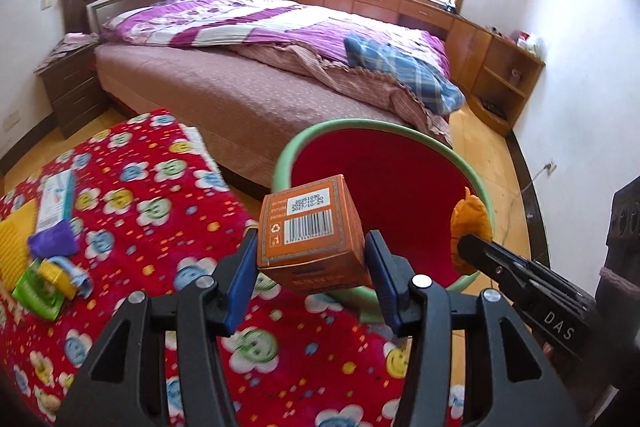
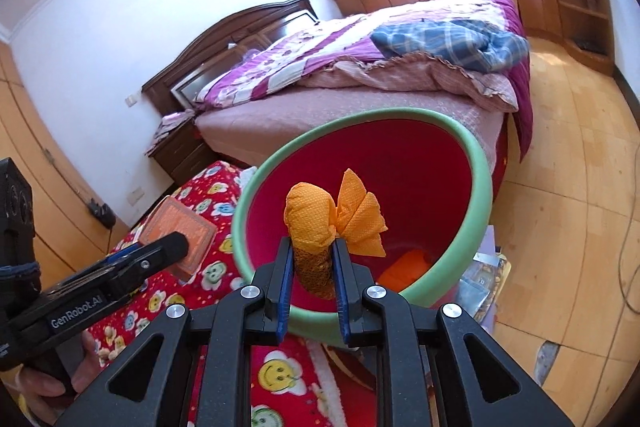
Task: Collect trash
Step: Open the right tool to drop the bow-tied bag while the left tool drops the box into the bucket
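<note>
Holding trash over the bin [image 2: 476, 163], both grippers look ready to drop: left gripper [image 1: 310, 259] squeezes an orange box [image 1: 310, 227] at 9 o'clock, right gripper [image 2: 312, 267] pinches orange paper [image 2: 332, 215].

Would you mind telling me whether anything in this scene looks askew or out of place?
The green-rimmed red bin looks tilted, its mouth turned toward the cameras rather than upward. Several small items lie scattered on the red flowered cloth. The rest looks ordinary.
</note>
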